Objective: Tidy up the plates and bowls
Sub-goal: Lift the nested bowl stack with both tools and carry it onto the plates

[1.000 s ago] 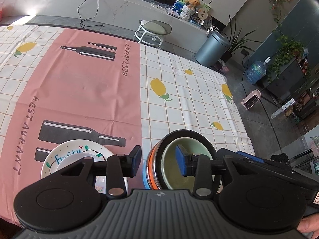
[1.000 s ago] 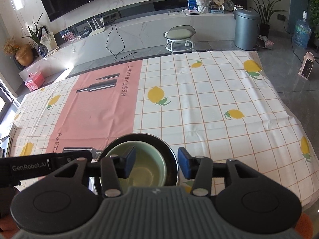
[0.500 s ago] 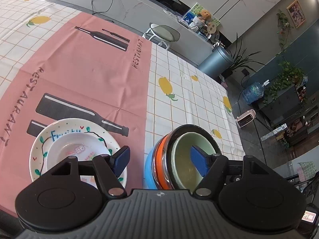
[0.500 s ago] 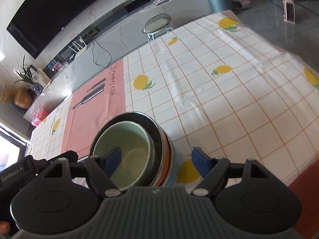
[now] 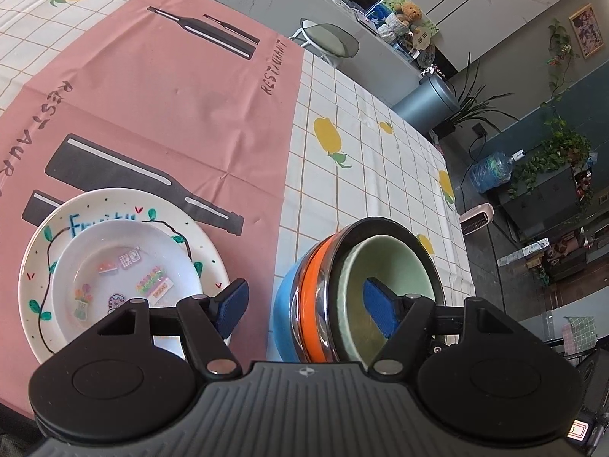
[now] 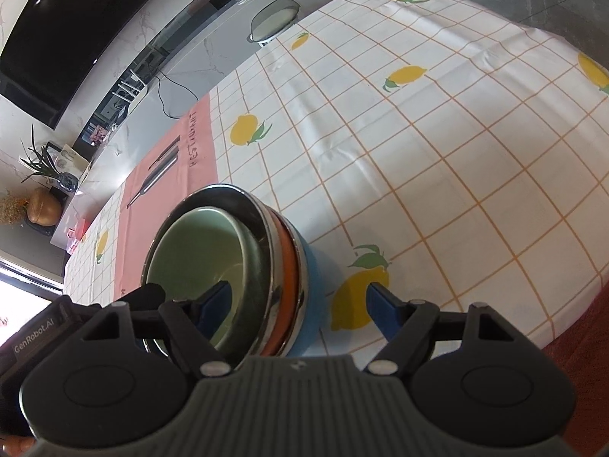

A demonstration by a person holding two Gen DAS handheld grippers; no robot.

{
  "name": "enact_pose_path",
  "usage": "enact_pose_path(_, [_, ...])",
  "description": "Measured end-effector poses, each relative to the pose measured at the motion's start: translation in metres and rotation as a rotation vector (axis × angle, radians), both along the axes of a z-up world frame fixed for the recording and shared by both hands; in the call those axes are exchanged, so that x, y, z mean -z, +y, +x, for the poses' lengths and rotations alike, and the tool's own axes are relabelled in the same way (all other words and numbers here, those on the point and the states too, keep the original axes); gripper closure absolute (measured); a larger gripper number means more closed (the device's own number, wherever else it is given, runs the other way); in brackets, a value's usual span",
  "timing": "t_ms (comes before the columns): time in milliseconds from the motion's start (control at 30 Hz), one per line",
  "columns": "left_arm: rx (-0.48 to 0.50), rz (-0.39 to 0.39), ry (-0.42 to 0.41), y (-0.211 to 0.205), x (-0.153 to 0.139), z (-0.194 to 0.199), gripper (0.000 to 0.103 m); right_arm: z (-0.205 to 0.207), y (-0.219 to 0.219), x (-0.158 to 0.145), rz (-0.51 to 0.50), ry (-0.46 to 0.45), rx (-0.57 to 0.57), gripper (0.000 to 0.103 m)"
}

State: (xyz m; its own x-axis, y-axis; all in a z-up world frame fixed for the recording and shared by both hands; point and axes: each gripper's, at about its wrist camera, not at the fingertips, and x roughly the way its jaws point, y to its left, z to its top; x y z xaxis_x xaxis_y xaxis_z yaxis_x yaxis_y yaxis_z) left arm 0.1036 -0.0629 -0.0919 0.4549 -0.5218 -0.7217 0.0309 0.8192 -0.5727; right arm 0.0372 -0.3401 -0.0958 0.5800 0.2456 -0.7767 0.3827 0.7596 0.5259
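We have the nested bowl stack on the lemon-check tablecloth, just beside the stacked plates. Left gripper and right gripper each straddle a stack wall, jaws wide, gripping nothing. We judge it heavy, rigid, slick-rimmed and chippable: grip opposite rims. The cloth is wrinkled; a stool stands beyond the table.

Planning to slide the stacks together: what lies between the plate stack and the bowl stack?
Only bare pink tablecloth separates the plates from the bowls, in the left wrist view.
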Motion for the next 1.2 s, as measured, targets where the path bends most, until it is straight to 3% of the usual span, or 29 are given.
enact_pose_path(400, [0.018, -0.021, 0.074, -0.011, 0.018, 0.016, 0.025, 0.020, 0.003, 0.017, 0.045, 0.041, -0.027, 0.030])
enact_pose_path(733, [0.054, -0.032, 0.131, -0.017, 0.031, 0.025, 0.037, 0.028, -0.001, 0.024, 0.109, 0.053, -0.025, 0.047])
enact_pose_path(833, [0.064, -0.059, 0.136, -0.018, 0.033, 0.025, 0.042, 0.028, -0.003, 0.025, 0.132, 0.058, -0.016, 0.049])
enact_pose_path(1200, [0.089, -0.029, 0.128, -0.023, 0.030, 0.027, 0.043, 0.026, -0.004, 0.024, 0.143, 0.064, 0.009, 0.052])
